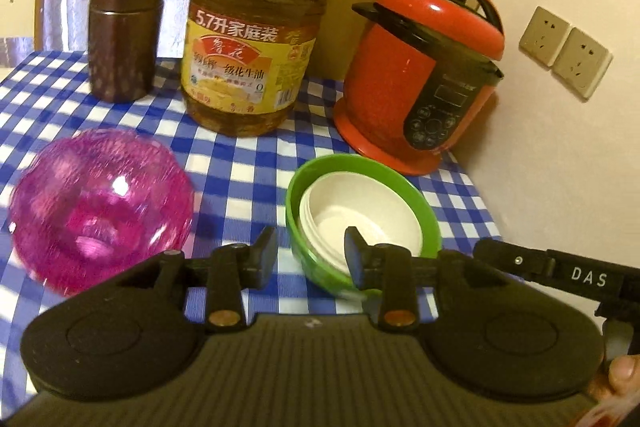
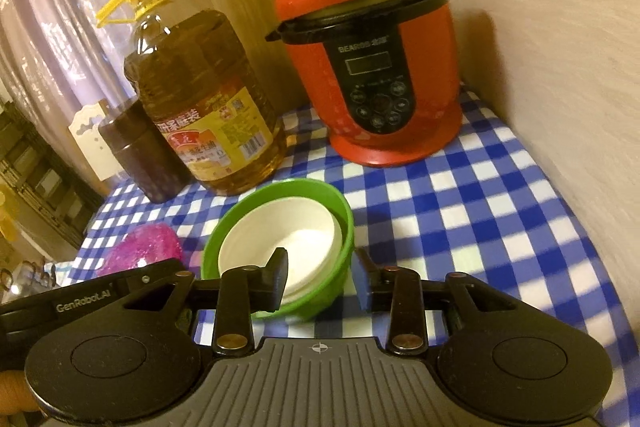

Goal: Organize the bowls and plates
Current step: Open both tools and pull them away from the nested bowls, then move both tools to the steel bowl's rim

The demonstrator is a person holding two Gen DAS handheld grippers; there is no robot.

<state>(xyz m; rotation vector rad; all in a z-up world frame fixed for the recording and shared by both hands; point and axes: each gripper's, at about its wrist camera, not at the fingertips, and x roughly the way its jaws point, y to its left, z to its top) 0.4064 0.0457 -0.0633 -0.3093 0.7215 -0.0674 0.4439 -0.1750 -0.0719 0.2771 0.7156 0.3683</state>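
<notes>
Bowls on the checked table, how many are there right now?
3, maybe more: a pink bowl upside down at the left, a green bowl near the red cooker, and a white bowl nested inside it, possibly several stacked.

Two hand-held grippers hang side by side over a table. The left gripper [image 1: 310, 255] has its jaws parted with nothing between them, its fingers [image 1: 264, 257] level and pointing toward the far side. The right gripper [image 2: 322, 277] is also spread and empty, its fingers [image 2: 278, 277] level too. Its black body shows at the right edge of the left wrist view, with a fingertip of the person's hand [image 1: 622, 373] gripping below.
</notes>
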